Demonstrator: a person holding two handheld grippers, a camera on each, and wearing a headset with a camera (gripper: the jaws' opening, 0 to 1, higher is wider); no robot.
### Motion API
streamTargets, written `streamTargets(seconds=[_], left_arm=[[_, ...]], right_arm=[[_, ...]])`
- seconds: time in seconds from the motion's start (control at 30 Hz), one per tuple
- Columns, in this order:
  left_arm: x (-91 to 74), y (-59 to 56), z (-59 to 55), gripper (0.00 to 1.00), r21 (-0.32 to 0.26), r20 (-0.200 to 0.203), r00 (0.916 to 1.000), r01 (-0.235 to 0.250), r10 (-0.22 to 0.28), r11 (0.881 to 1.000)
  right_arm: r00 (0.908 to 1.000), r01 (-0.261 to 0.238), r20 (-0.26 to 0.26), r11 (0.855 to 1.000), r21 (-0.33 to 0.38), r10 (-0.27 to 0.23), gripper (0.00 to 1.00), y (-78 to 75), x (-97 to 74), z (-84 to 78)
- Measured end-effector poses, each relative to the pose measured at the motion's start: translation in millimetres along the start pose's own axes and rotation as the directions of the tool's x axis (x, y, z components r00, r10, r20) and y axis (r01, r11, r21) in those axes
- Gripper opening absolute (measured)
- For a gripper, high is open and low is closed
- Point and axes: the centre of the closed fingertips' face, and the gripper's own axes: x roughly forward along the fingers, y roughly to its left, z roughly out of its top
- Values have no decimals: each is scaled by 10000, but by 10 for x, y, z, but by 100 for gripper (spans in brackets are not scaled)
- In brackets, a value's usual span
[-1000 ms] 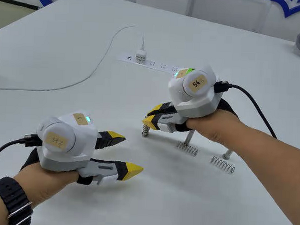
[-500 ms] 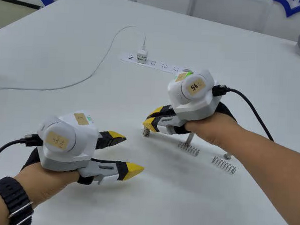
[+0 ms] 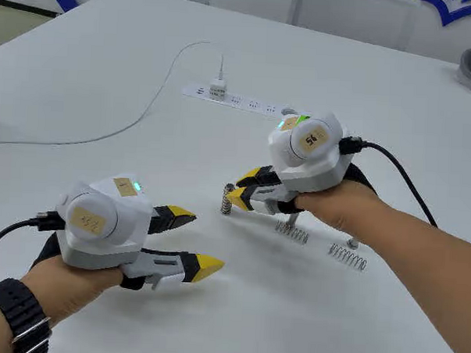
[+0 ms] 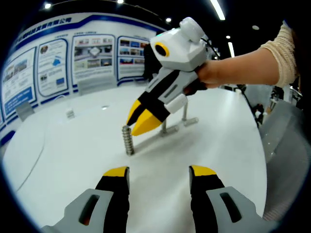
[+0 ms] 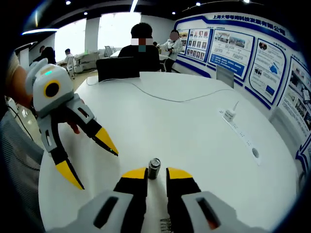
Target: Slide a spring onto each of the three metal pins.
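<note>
Left gripper: nearest us, the left gripper hovers low over the white table, its jaws spread wide and empty.
Loose springs: two lie flat right of centre. The right spring is just near of the right pin, and the middle spring is at the foot of the middle pin. Both run from far-left to near-right.
Right gripper: the right gripper has its jaws a narrow gap apart, pinching nothing we can make out.
Fitted spring: the fitted spring stands upright at the left end of the row, just left of those tips.
What the move turns on: we judge one pin dressed and two to go. The loose springs lie right of and behind the right claw, partly under its hand. That hand is much the nearer, but it would have to back off and turn.
Views: the right gripper view looks down on the coil's top just beyond its tips. The left gripper view gives the coil side-on, with bare pins behind. The head view lays out the loose springs.
Far: a power strip with a white cable.
</note>
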Motion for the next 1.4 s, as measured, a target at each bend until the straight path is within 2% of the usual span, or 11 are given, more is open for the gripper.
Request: streamTargets(seconds=[0.4, 0.8, 1.13, 1.4], left_arm=[[26, -27, 33, 49, 109, 17, 10000, 87, -88, 9999], [39, -52, 46, 49, 197, 8, 9999, 157, -157, 9997], [60, -76, 71, 49, 214, 31, 9998, 191, -191, 9996], [76, -101, 75, 48, 275, -3, 9997, 253, -253, 9993]], right_arm=[[9998, 174, 110, 9998, -70, -174, 17, 91, -255, -138], [9993, 358, -118, 9991, 205, -355, 17, 172, -421, -455], [9980, 582, -269, 9975, 407, -571, 18, 155, -571, -642], [9948, 929, -461, 9940, 579, -903, 18, 7, -647, -762]])
